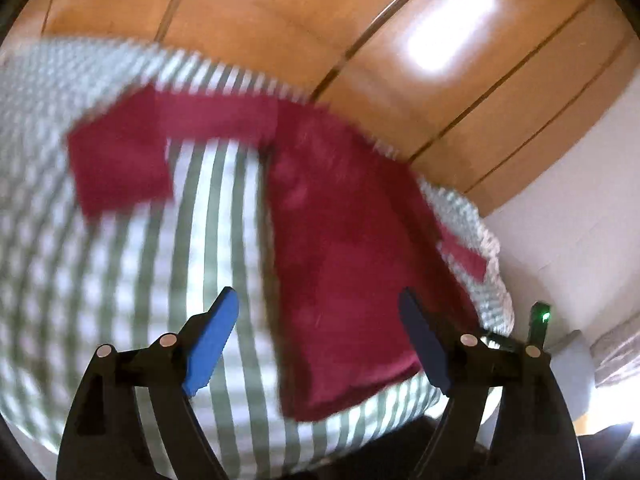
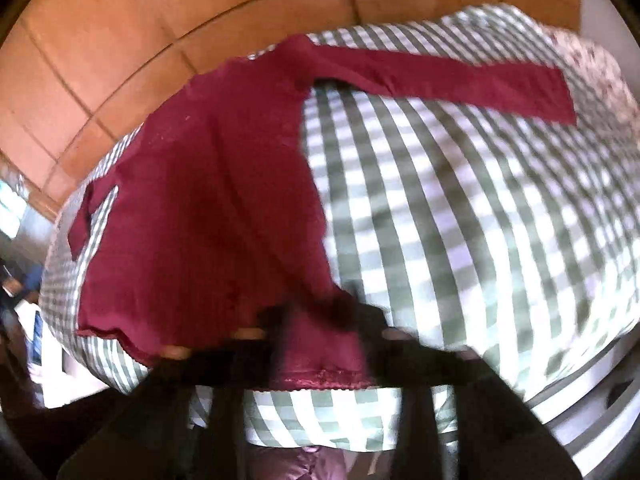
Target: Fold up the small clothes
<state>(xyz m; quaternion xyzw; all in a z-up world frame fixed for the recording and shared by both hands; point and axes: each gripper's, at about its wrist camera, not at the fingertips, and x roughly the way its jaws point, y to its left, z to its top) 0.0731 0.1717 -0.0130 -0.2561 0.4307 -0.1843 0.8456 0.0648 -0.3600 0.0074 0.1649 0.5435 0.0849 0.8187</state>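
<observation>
A dark red long-sleeved top [image 1: 344, 240] lies flat on a green-and-white checked cover [image 1: 224, 220]. One sleeve [image 2: 440, 76] stretches straight out to the side; the other sleeve [image 2: 82, 220] is short in view at the far edge. My left gripper [image 1: 318, 340] hovers over the top's lower part, open, with its blue pads [image 1: 212, 344] wide apart and touching nothing. In the right wrist view the picture is blurred. My right gripper [image 2: 324, 332] stands over the top's hem [image 2: 320, 378], its dark fingers [image 2: 276, 320] apart, with red cloth lying loose between them.
Orange wooden panels [image 1: 280, 20] lie beyond the checked cover. The cover's edge [image 1: 492, 280] drops off beside a white wall [image 1: 580, 200]. A flowered fabric [image 2: 592, 72] shows at the cover's far corner. Cluttered items [image 2: 24, 300] sit low at the left.
</observation>
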